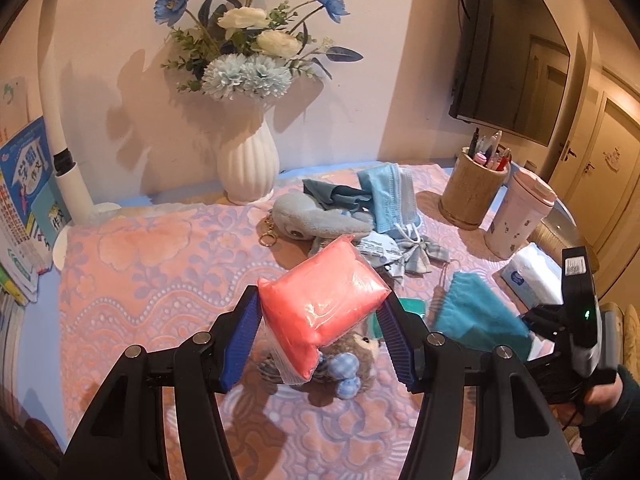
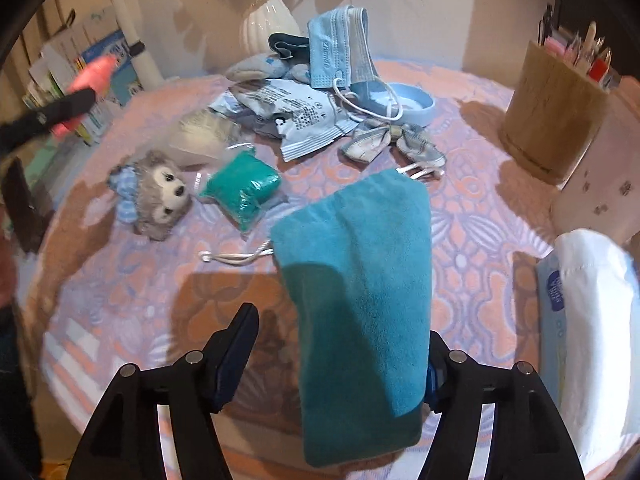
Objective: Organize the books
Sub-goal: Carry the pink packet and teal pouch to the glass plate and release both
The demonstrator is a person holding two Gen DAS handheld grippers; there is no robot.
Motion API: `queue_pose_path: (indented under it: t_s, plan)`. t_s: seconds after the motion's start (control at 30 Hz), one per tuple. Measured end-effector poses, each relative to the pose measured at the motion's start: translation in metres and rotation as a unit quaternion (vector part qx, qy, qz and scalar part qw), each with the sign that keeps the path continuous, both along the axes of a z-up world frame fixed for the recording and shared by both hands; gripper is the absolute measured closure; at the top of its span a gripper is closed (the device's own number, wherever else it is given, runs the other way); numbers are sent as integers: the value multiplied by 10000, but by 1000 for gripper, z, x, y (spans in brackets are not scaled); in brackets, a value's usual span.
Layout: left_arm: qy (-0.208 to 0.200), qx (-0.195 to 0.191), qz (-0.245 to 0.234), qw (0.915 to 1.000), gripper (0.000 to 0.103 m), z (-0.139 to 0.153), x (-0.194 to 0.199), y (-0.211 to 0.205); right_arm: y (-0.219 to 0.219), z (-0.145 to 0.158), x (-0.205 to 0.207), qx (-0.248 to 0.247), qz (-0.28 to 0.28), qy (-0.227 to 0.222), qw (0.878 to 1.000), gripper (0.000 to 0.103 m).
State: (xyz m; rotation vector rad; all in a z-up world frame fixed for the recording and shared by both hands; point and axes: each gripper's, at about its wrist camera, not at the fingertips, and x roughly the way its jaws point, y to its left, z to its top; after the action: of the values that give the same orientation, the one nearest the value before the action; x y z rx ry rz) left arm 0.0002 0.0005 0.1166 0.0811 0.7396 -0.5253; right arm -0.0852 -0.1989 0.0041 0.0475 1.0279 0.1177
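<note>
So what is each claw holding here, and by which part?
The left claw pinches the pink packet across its sides. The right claw has the teal pouch at its lower end; the contact is hidden.

This is a lived-in room of a home, a bedroom or study corner. A white ribbed vase (image 1: 248,168) of artificial blue and white flowers stands against a plain wall at the back of a table (image 1: 152,272) spread with a pink and lilac floral blanket. Left of the vase, children's books (image 1: 28,184) lean by a white lamp arm (image 1: 60,120). Right of the vase are face masks (image 1: 390,196), a wooden pen holder (image 1: 472,192), a pink tumbler (image 1: 518,212) and a tissue pack (image 1: 532,276). In front of the vase lie plush toys (image 1: 316,218). A dark wall-mounted screen (image 1: 516,52) and panelled wooden doors (image 1: 600,168) are further right.
</note>
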Motion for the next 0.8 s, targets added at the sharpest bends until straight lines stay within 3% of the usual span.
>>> queue_pose_path:
  t_s: [0.07, 0.1, 0.3, 0.5, 0.63, 0.8]
  plan:
    - [-24, -24, -62, 10000, 47, 5, -4, -7, 3, 3, -3, -121, -7, -21, 9999, 84]
    - [-52, -59, -115, 9999, 47, 8, -7, -11, 2, 6, -5, -60, -19, -51, 10000, 90]
    - [-275, -370, -532, 9975, 48, 38, -26, -56, -28, 64, -35, 197, -321, -802, 9961, 92]
    - [-331, -779, -1127, 9900, 48, 65, -44, -139, -89, 124, -76, 123, -1102, -1495, 9825, 92]
    - [-263, -837, -1539, 9842, 49, 80, -46, -200, -146, 146, -104, 62, -1789, -1740, 9683, 92]
    - [-244, -878, -1962, 9763, 50, 94, -49, -283, -222, 152, -130, -88, -2686, -1695, 9482, 92]
